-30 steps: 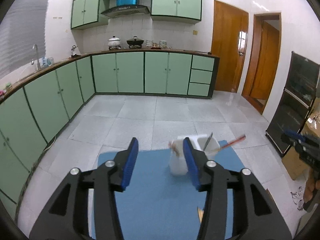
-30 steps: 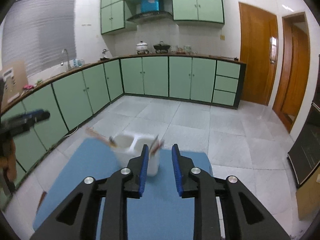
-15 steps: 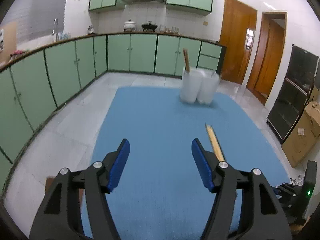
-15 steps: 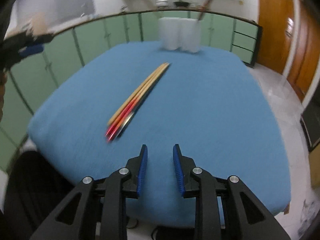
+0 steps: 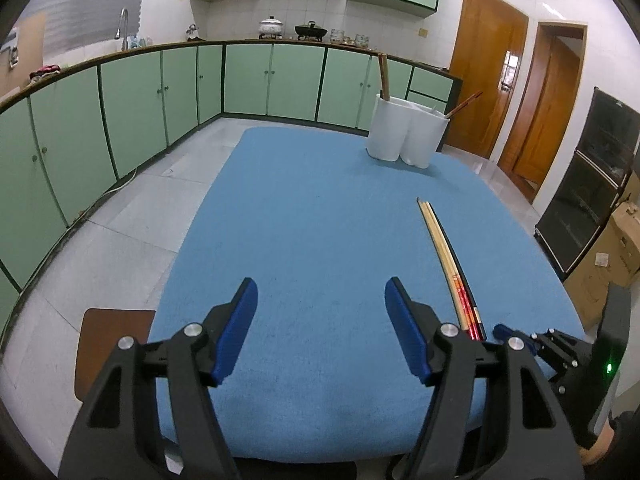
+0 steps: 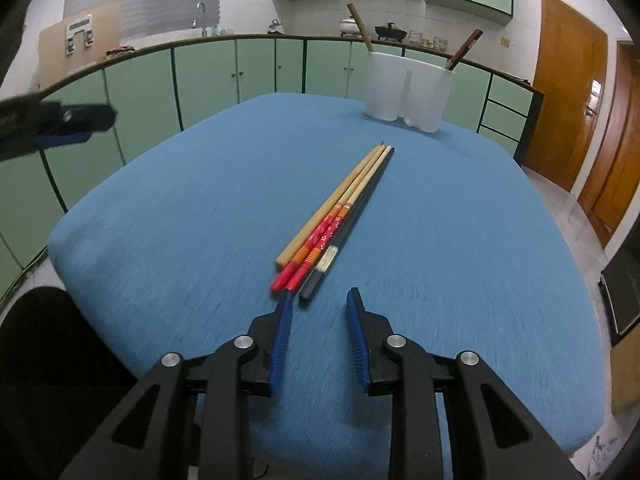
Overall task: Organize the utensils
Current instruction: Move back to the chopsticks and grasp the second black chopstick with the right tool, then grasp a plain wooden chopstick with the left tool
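left claw (image 5: 320, 300) angled down, spread, empty

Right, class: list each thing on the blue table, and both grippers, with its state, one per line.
Chopsticks: four, lying flat side by side, not gripped.
White holder: upright at the far edge, a utensil leaning out of each side.
Left gripper: open, empty.
Right gripper: open, empty, just short of the chopstick ends.

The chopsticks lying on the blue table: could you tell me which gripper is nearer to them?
Right. The right gripper sits just short of the chopsticks' near ends; the left gripper hangs over bare cloth, off to their side.
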`<state>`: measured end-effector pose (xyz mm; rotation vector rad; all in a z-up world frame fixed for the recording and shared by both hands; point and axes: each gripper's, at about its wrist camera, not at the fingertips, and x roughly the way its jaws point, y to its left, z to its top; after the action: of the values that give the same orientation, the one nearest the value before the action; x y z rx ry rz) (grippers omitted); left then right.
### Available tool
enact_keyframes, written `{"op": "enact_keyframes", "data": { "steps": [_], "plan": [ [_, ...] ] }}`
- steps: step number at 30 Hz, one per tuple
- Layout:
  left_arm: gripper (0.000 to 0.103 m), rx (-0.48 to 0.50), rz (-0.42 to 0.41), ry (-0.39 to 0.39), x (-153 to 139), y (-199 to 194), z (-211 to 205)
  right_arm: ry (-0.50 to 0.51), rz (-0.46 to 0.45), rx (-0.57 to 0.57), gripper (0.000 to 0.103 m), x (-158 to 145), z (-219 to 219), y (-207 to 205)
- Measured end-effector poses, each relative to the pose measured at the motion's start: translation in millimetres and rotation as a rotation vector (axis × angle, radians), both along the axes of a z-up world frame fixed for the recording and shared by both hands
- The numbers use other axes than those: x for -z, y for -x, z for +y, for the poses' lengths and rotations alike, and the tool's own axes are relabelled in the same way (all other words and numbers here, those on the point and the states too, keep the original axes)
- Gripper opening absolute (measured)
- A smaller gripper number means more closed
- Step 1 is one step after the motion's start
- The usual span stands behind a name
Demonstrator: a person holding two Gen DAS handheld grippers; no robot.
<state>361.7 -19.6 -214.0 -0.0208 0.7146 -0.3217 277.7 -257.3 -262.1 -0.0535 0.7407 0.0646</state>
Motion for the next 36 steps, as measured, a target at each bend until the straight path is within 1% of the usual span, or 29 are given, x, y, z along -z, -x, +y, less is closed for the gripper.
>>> {"op": "enact_keyframes", "data": {
  "steps": [4, 8, 10, 11, 13, 16, 20, 23, 29, 36],
  "plan": [
    [0.065, 0.017, 0.015, -0.009, 6, -2, -4, -0.020, 0.007, 0.031, 0.027, 0, -11, 0],
    [0.065, 0.057, 0.040, -0.020, 19, -4, -17, -0.043, 0.014, 0.088, 0.025, -1, -39, 1],
    [0.065, 0.084, 0.052, -0.040, 28, -2, -29, -0.043, 0.015, 0.101, 0.020, -1, -49, 0],
    [0.065, 0.095, 0.058, -0.048, 33, -1, -34, -0.042, 0.016, 0.108, 0.019, -2, -55, -1],
    [0.065, 0.134, 0.074, -0.070, 45, 2, -50, -0.042, 0.019, 0.122, 0.011, -1, -67, -1],
    [0.065, 0.178, 0.088, -0.098, 58, 8, -71, -0.050, 0.022, 0.134, 0.007, -1, -80, -1],
    [0.065, 0.208, 0.104, -0.112, 67, 13, -91, -0.067, 0.021, 0.161, 0.007, -1, -99, 1],
    [0.065, 0.230, 0.085, -0.146, 72, 19, -109, -0.072, 0.018, 0.183, 0.007, 0, -111, 5],
    [0.065, 0.257, 0.062, -0.178, 75, 20, -139, -0.098, 0.019, 0.195, 0.007, -1, -123, 12],
    [0.066, 0.227, 0.058, -0.173, 77, 16, -150, -0.103, 0.021, 0.175, 0.008, 0, -122, 14]
  ]
}}
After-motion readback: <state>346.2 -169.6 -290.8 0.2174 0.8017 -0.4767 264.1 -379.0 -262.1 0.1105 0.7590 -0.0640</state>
